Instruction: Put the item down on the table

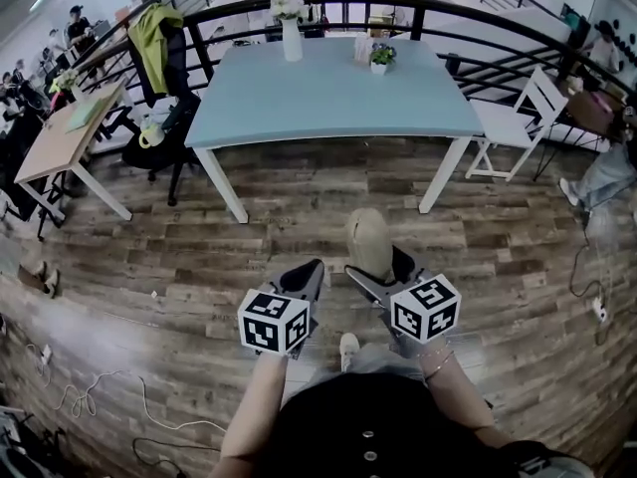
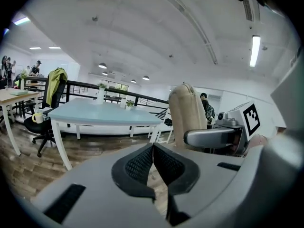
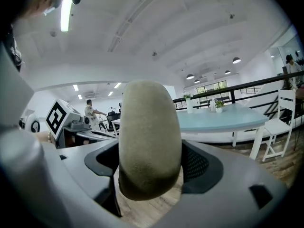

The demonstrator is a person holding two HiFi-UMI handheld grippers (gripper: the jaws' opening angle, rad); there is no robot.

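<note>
A person stands on a wooden floor [image 1: 179, 267] and holds a pair of tongs in each hand, seen from above. The right tongs [image 3: 151, 164] are clamped on the item [image 3: 149, 137], a tan, oblong thing with a finely fuzzy surface and rounded ends. The two dark ribbed pads press its left and right sides near its lower end, and most of its length rises clear above them. Its long axis runs upright, the domed top pointing toward the ceiling. From the head view, that end also reaches forward toward the table [image 1: 328, 103].

The left tongs [image 2: 153, 152] are closed on nothing, their ribbed pads meeting at the tips. They sit just beside the right tongs at about the same height, apart from the item. From the left gripper view the item stands to the right, leaning slightly.

The item is in the air over the floor, in front of the person's body, well short of the table. The table is pale blue with white legs. Near its far edge stand a white vase of flowers [image 1: 290, 30] and a small potted plant [image 1: 381, 58]. A white chair [image 1: 520, 118] stands at the table's right end.
</note>
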